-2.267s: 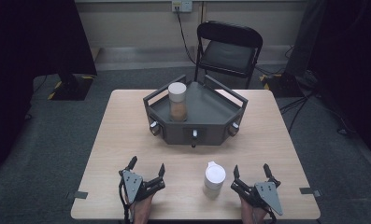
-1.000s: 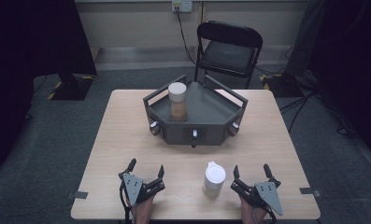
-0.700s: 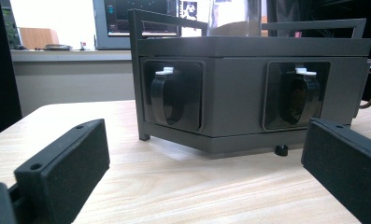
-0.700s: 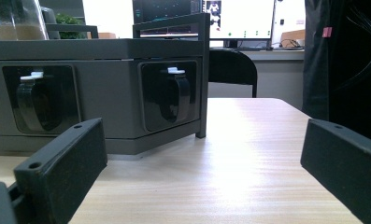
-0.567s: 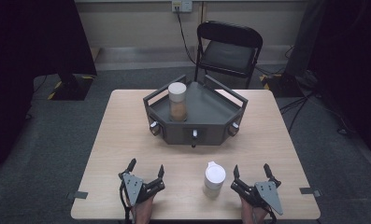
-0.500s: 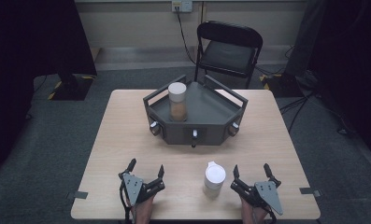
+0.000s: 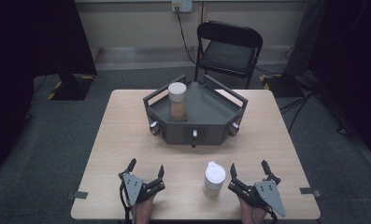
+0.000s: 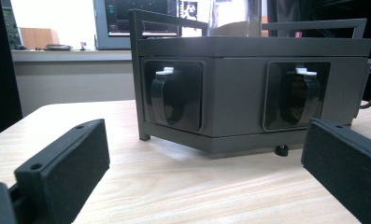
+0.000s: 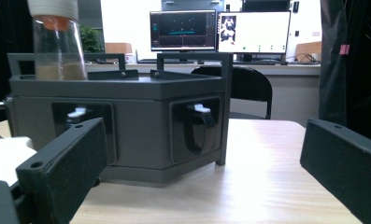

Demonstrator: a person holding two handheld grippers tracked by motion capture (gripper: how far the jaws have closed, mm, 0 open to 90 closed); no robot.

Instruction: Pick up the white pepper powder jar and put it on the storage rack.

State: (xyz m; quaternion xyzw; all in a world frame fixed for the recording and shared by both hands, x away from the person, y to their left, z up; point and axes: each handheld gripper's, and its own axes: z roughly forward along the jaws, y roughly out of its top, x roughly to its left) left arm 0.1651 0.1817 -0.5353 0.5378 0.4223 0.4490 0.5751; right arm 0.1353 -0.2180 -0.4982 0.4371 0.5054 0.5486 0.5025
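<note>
A dark grey angular tray (image 7: pixel 211 109) (image 8: pixel 248 93) (image 9: pixel 127 121) stands at the table's far middle, and a clear jar with a white lid and brown contents (image 7: pixel 177 101) (image 9: pixel 57 42) stands upright in its left part. A white lidded cup (image 7: pixel 214 178) (image 9: pixel 3 156) stands on the table near the front edge. My left gripper (image 7: pixel 146 169) (image 8: pixel 206 163) rests open at the front left with nothing between its jaws. My right gripper (image 7: pixel 248 169) (image 9: pixel 206 163) rests open just right of the cup, apart from it.
The wooden table (image 7: pixel 127 140) has bare room on both sides of the tray. Three black latches (image 7: pixel 194 137) sit on the tray's front faces. A black folding chair (image 7: pixel 230 49) stands behind the table. Monitors (image 9: pixel 220 30) sit on a far desk.
</note>
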